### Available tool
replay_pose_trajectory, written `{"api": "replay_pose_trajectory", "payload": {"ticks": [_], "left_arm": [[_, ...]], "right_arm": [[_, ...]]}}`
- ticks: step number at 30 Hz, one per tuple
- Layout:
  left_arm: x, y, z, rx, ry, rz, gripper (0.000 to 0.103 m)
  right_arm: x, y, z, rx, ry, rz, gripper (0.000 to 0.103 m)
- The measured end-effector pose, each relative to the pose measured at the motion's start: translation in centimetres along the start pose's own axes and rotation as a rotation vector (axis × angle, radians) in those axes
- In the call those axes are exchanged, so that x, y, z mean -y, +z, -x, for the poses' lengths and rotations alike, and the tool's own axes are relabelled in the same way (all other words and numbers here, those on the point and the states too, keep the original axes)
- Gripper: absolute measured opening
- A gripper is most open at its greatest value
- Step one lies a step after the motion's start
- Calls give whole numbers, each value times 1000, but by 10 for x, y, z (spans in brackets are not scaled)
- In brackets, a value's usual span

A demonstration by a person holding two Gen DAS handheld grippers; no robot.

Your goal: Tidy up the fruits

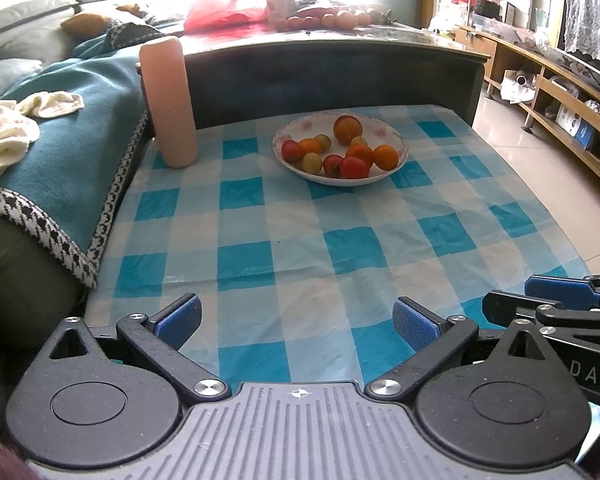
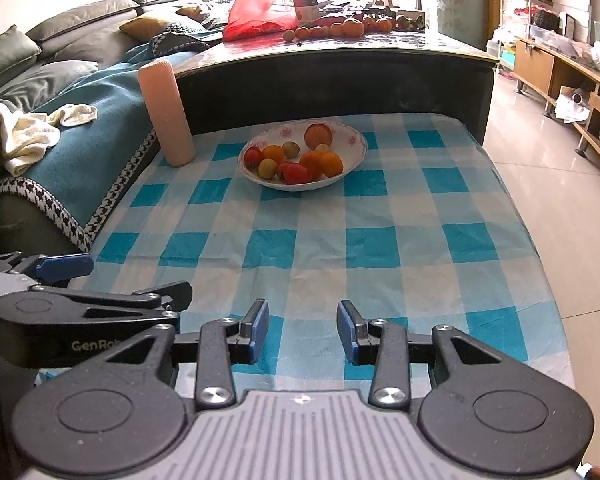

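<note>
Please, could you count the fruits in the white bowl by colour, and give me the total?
In the white bowl, counted from both views:
Orange fruits: 4
Red fruits: 3
Yellow-green fruits: 3
Total: 10
More could be hidden under the pile. Both tongs are open and hold nothing.

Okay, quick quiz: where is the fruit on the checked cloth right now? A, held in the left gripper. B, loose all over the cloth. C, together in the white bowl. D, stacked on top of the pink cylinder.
C: the fruit sits together inside the white bowl on the checked cloth, beside the pink cylinder, while the left gripper and right gripper are both open and hold nothing.
</note>
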State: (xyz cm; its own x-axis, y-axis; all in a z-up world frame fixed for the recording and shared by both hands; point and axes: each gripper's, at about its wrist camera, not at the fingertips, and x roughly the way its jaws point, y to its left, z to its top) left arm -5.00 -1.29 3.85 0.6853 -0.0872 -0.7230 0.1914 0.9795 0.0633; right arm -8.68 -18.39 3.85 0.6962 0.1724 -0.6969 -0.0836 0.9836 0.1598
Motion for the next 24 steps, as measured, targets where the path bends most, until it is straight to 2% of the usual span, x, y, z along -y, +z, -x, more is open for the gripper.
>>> {"api": "replay_pose_trajectory", "payload": {"ticks": [24], "left_arm": [[1, -2, 5, 19, 14, 1, 102]], "right_arm": [[-4, -1, 2, 2, 5, 17, 53]]}}
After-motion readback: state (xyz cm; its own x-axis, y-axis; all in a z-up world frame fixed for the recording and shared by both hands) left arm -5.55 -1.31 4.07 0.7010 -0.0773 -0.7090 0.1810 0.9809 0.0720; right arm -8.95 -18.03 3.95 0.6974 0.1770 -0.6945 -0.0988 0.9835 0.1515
